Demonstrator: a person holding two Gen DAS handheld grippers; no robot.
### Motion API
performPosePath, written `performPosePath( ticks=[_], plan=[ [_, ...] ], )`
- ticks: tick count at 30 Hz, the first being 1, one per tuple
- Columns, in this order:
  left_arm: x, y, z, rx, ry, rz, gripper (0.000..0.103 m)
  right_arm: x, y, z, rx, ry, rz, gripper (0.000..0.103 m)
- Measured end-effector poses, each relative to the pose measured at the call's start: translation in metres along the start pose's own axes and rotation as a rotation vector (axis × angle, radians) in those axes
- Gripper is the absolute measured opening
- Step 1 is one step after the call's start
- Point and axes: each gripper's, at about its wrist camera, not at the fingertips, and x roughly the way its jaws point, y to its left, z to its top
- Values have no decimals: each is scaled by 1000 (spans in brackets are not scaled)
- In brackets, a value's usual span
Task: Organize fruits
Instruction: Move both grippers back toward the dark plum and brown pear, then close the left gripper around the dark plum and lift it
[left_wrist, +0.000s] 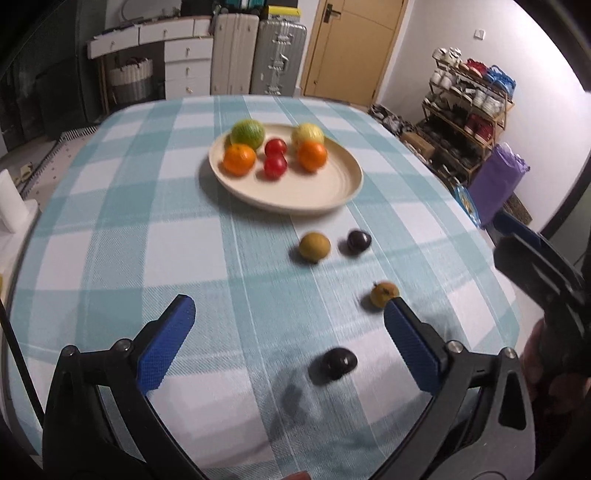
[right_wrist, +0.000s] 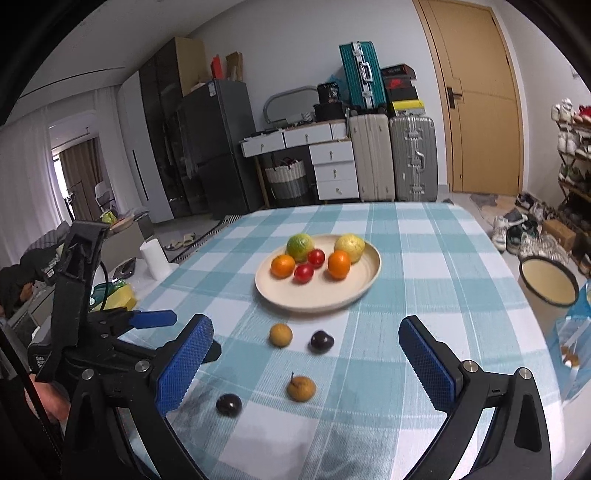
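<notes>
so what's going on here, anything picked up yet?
Nothing held yet. A person has a gripper in each hand; the left gripper and right gripper are both open above the checked tablecloth. Six fruits sit on the cream plate. Four small ones lie loose on the cloth: two tan, two dark. The near dark fruit lies between the left gripper's fingers, untouched.

Left gripper (left_wrist: 288, 312): black frame forking into two arms, each ending in a blue pad with a fine grid texture.
Left gripper fasteners: round silver screw heads paired at each arm's joint, just behind the pads.
Right gripper (right_wrist: 306, 334): same black frame, blue gridded pads, silver screw heads.
Cable: thin, black, beside the left gripper's frame on its outer side.
Marking: white-lettered label on the left gripper's body, blurred, unreadable.
</notes>
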Motion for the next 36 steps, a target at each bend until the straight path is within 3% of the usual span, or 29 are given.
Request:
performPosePath(
  ticks=[16, 31, 34, 36],
  plan=[
    [31, -16, -28, 49, 146, -51, 97, 10, -22, -16, 89, 58, -22, 103],
    [25, -27, -33, 108, 146, -143, 44, 14, -27, -21, 108, 77, -22, 103],
    [26, -29, -34, 122, 159, -134, 24, 17, -29, -23, 118, 84, -22, 103],
    [28, -24, -33, 99, 171, -149, 22, 20, -32, -26, 131, 97, -21, 103]
  ],
)
